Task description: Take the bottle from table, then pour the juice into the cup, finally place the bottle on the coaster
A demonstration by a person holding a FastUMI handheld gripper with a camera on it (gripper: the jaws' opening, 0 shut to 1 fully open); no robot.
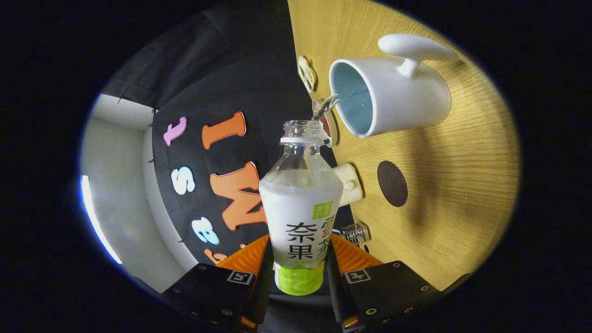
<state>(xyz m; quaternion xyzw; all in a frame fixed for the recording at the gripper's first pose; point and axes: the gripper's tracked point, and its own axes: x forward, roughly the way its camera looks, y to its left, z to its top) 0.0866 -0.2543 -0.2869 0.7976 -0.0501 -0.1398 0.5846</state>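
Bottle (299, 217) (uncapped, whitish juice inside) clamped between jaws, pouring into cup (393, 97).

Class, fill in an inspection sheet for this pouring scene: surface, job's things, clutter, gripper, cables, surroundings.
Surface: wooden table, light grain.
Job's things: bottle uncapped, tipped toward the white cup; a thin stream of juice runs from its mouth into the cup. Dark round coaster bare, beside the cup.
Clutter: small cream cylinder, clear faceted piece and two small flat pieces on the table beyond the bottle; what they are is unclear.
Gripper: gripper shut on the bottle's lower body, both fingers pressing.
Cables: nothing seen.
Surroundings: black cloth wall, pale wall beyond.
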